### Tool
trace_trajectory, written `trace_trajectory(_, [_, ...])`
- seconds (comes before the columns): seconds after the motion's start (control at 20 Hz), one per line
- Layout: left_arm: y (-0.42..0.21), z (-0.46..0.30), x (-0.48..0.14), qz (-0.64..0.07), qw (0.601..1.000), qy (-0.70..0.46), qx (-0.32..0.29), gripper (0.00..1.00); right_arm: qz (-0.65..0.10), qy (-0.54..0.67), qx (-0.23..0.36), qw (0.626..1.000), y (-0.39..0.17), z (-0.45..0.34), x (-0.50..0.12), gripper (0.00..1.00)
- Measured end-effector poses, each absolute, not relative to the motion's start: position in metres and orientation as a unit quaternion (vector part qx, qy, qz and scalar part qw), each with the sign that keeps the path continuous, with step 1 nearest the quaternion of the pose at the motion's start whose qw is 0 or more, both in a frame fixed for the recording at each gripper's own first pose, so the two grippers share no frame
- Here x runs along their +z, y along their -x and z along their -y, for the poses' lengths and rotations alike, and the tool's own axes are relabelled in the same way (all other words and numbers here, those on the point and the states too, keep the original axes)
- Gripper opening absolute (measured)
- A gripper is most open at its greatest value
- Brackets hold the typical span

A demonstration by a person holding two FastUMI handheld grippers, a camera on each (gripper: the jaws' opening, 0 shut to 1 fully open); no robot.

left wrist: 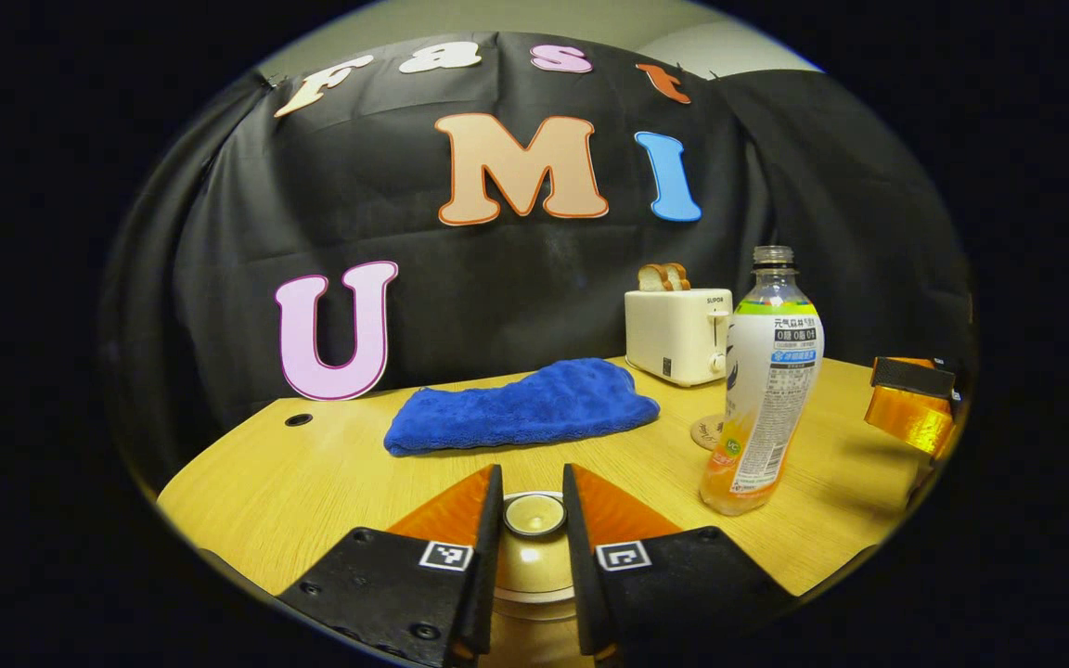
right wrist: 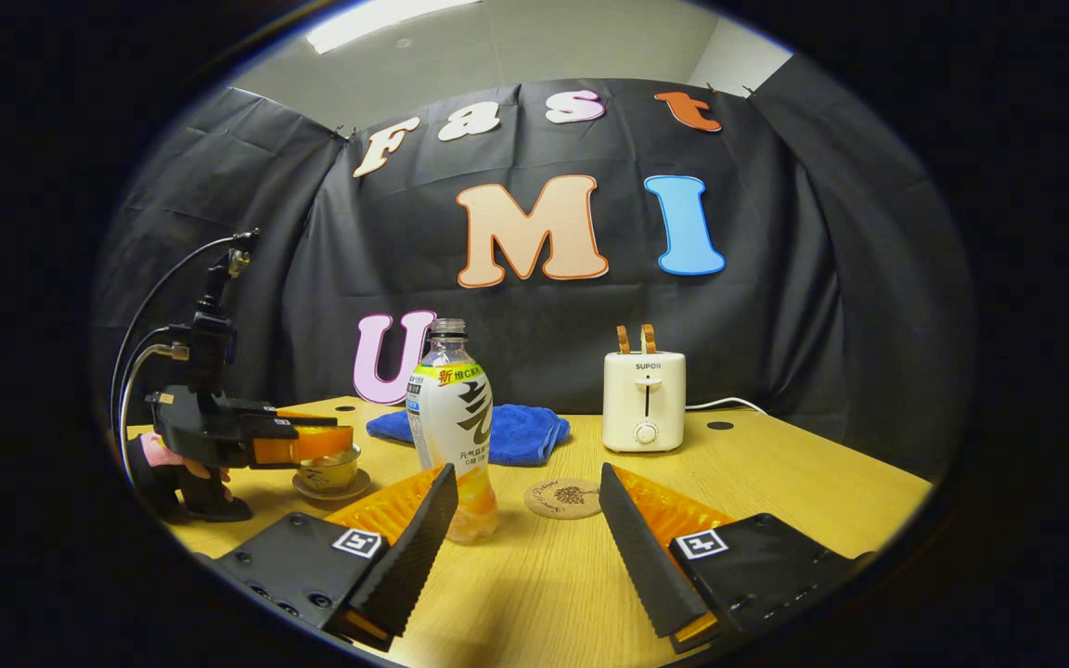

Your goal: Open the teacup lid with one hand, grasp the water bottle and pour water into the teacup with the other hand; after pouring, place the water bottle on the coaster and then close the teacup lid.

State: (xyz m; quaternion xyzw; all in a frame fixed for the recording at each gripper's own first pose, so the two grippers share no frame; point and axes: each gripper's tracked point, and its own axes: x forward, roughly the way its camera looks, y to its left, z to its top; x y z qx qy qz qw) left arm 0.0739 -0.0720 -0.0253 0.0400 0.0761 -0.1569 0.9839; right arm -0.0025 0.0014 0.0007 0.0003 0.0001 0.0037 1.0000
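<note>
Teacup (right wrist: 328, 470) at the counter's (right wrist: 776, 482) left on its saucer, lid knob (left wrist: 534, 513) between the narrow jaws of the left gripper (left wrist: 533, 520); actual pinch on the knob impossible to confirm. Cup body mostly hidden below those fingers. Water bottle (right wrist: 454, 431) upright, uncapped, just ahead of the right gripper (right wrist: 527, 515), jaws wide, touching nothing. Coaster (right wrist: 564, 498) beside the bottle, bare. Farther back: blue cloth (right wrist: 516, 431), half hidden behind the bottle, then toaster (right wrist: 645, 400).
</note>
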Motion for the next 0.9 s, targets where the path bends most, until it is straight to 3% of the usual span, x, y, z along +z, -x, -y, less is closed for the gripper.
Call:
trace_trajectory(0.05, [-0.074,0.073,-0.026,-0.078,0.984,-0.041,-0.157,0.30,0.000,0.000,0.004,1.000,0.003,-0.001,0.000,0.94])
trace_trajectory(0.2, [-0.074,0.071,-0.023,-0.074,0.984,-0.040,-0.154,0.28,0.000,0.000,0.005,1.000,0.003,-0.002,0.001,0.98])
trace_trajectory(0.4, [-0.071,0.063,-0.018,-0.057,0.988,-0.026,-0.142,0.27,0.000,0.000,0.005,1.000,0.003,-0.002,0.001,0.94])
trace_trajectory(0.55, [-0.070,0.057,-0.014,-0.044,0.991,-0.016,-0.129,0.27,0.000,-0.001,0.008,1.000,0.003,-0.003,0.001,1.00])
trace_trajectory(0.6, [-0.069,0.055,-0.012,-0.040,0.991,-0.013,-0.125,0.27,0.000,-0.001,0.011,1.000,0.003,-0.004,0.001,0.94])
trace_trajectory(0.7, [-0.066,0.052,-0.010,-0.032,0.992,-0.007,-0.125,0.27,0.000,-0.001,0.015,1.000,0.004,-0.005,0.001,0.98])
trace_trajectory(0.9, [-0.057,0.032,-0.005,-0.016,0.995,0.001,-0.100,0.27,-0.002,-0.002,0.039,0.999,0.003,-0.014,0.001,0.94])
